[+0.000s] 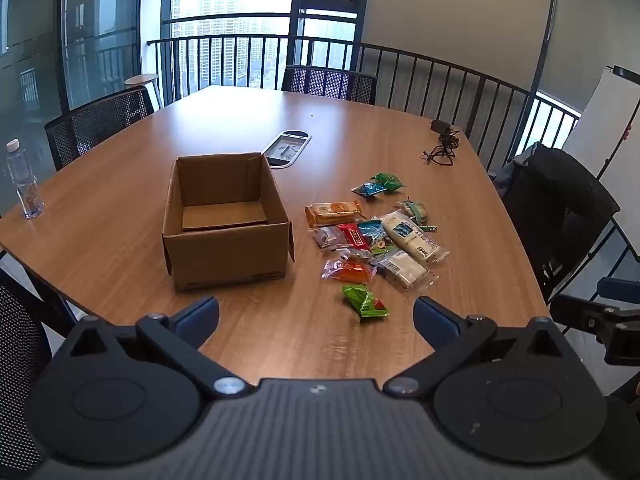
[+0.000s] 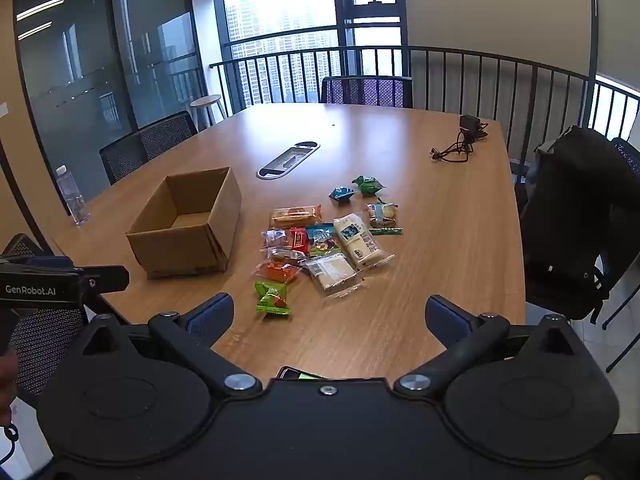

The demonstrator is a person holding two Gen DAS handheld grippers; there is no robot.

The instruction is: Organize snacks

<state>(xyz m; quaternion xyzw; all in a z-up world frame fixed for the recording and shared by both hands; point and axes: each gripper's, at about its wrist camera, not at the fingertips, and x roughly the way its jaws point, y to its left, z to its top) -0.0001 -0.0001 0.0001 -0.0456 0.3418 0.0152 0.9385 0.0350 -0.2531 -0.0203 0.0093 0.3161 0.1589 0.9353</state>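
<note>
An open, empty cardboard box [image 1: 226, 220] [image 2: 188, 226] stands on the wooden table [image 1: 120, 200] [image 2: 440, 280]. To its right lies a pile of wrapped snacks [image 1: 376, 236] [image 2: 324, 244], with a green packet [image 1: 365, 301] [image 2: 272, 298] nearest me and two white packs [image 1: 414, 236] [image 2: 358, 240] in the pile. My left gripper [image 1: 316, 318] is open and empty above the table's near edge, short of the green packet. My right gripper [image 2: 329, 318] is open and empty, also back from the snacks. The left gripper's body shows in the right wrist view [image 2: 60, 280].
A water bottle [image 1: 25, 180] [image 2: 72, 196] stands at the table's left edge. A cable hatch [image 1: 289, 148] [image 2: 288, 160] lies mid-table and a charger with cords [image 1: 442, 142] [image 2: 464, 136] at the far right. Mesh chairs surround the table; a black backpack [image 2: 580, 216] rests on the right chair.
</note>
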